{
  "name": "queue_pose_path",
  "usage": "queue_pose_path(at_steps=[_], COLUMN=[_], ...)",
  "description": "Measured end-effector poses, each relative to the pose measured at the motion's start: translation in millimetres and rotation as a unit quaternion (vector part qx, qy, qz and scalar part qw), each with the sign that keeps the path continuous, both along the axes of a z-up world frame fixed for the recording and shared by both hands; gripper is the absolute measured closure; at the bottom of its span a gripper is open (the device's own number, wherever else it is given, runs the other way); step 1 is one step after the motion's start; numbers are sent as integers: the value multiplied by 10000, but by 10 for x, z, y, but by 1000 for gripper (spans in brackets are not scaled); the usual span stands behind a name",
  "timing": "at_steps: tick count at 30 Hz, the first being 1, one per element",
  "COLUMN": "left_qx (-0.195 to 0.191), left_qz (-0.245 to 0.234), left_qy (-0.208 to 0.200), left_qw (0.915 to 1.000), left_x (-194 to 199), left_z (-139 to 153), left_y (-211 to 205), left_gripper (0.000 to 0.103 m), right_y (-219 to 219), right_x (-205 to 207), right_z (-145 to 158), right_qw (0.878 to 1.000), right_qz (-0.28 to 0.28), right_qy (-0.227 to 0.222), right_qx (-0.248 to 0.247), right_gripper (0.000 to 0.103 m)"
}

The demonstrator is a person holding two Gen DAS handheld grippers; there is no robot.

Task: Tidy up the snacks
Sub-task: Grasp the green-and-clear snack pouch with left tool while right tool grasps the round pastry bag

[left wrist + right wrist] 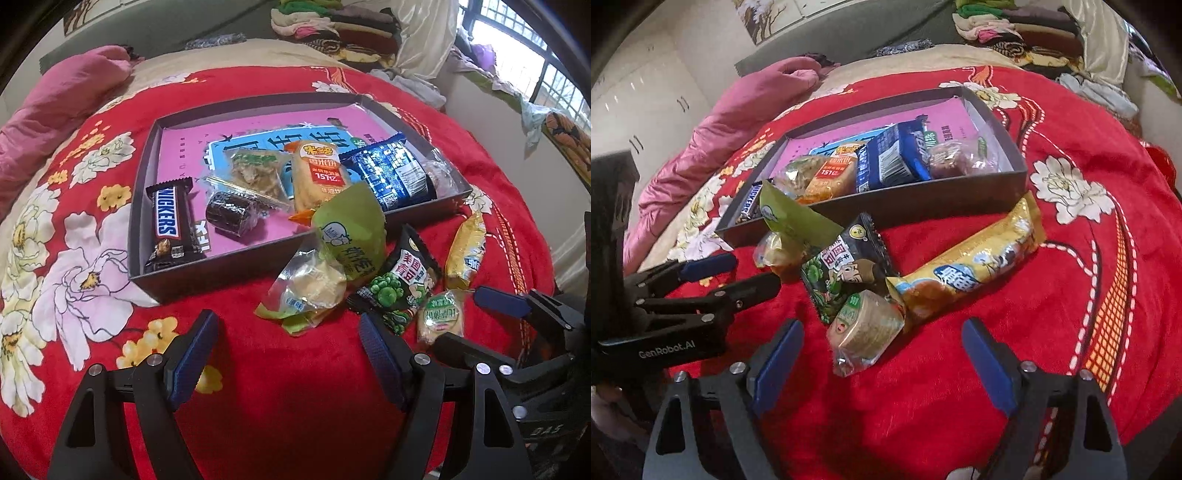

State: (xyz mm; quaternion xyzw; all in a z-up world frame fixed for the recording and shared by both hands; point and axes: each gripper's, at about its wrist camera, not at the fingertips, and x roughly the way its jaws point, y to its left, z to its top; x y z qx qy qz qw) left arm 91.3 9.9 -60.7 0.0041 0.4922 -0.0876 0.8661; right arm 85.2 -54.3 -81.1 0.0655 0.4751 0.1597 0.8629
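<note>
Red plush blanket (280, 384), flower-printed, spread over a bed and bearing all items. Dark shallow box (207, 269), pink-lined, holds the sorted stock: Snickers bar (168, 225), dark roll in clear wrap (229, 218), clear-wrapped biscuit (255, 173), orange rice-cracker packet (319, 177), blue wrapper (391, 173), and a clear-wrapped brownish cake (947, 158) at the right end. Four snacks are not yet boxed and lie on the blanket just before the box's near wall: green-and-clear pastry packet (325, 269), leaning against that wall; black green-pea packet (399, 284), touching it; small round cake in green-labelled wrap (866, 332); long gold packet (971, 266). Step in hand, as judged: gathering the loose snacks, with each tool nearing a pick. Left gripper (288, 350): jaws released, nothing between them, the pastry packet just ahead of the pads. Right gripper (882, 358): jaws apart, pads not pressing; the round cake lies just beyond the tips and centred on the gap, overlapping the pea packet's edge and the gold packet's end. Next move, as judged, calls for a further descent to straddle the cake, a close on its body alone without catching the neighbouring wrappers, then a lift over the near wall into the box's free pink floor.
</note>
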Motion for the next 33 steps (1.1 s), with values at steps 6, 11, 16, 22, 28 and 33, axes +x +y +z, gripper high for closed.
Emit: queue_pose_path(at_steps=[6,11,16,22,28,33], left_qx=[-12,-3,-143,-421,-556,-689], left_qz=[-89,-134,-192,-250,-303,-325], left_qy=[-15,-5,1,60,110,146], left_qw=[10000,9999,9997,9988,9979,9970], left_x=[53,90,144,213,270,289], left_z=[-27,-67,-90,-118,-160,-195], left_y=[-44,-62,-69,-77,-87,-43], left_gripper=[23,23,23,32,45,62], right_y=[100,109,19,-59,-56,-59], right_x=[24,57,53,37,103,165], right_z=[-36,-46,26,60,-25,-142], right_qw=[9997,9993,9988,9978,9965,9945], right_qz=[259,346,291,279,281,296], right_qy=[-33,-25,-24,61,231,462], right_qx=[4,114,399,607,757,892], right_gripper=[47,59,72,75,74,74])
